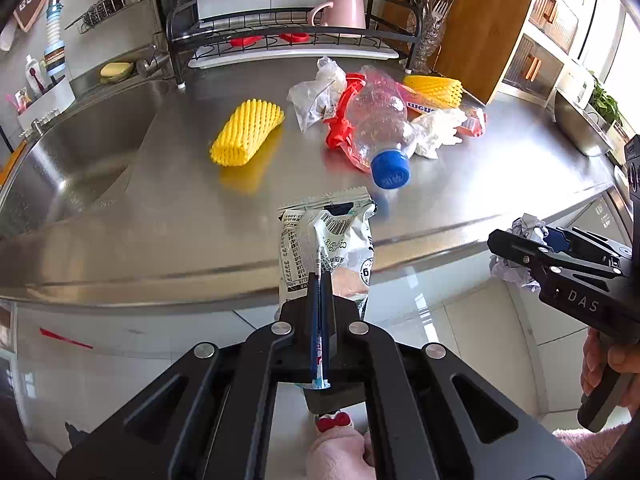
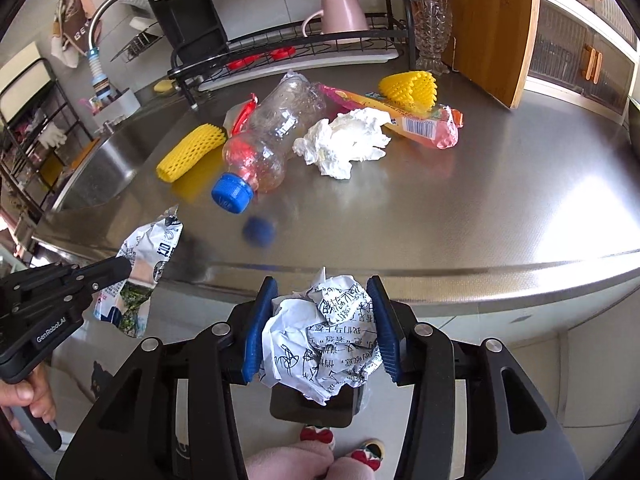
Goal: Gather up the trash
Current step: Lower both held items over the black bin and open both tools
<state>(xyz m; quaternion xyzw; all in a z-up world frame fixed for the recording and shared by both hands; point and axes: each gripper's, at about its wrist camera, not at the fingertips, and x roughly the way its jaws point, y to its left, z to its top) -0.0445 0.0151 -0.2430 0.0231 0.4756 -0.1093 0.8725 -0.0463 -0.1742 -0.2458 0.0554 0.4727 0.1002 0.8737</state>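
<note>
- Left wrist view: the left gripper (image 1: 321,280) is clenched flat on a white printed wrapper (image 1: 326,240), held off the front edge of the steel counter (image 1: 180,216).
- Right wrist view: the right gripper (image 2: 323,328) grasps a crumpled paper ball (image 2: 320,344) between blue pads; a capped plastic bottle (image 2: 272,140), somewhat blurred, lies on the counter.

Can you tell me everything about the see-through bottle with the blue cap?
The bottle is clear, crinkly plastic, empty and a bit squashed, with a ridged blue cap screwed on. It lies on its side on the shiny metal counter, cap pointing toward the counter's front edge. It rests on a red wrapper, beside a crumpled white tissue. No gripper touches it.
</note>
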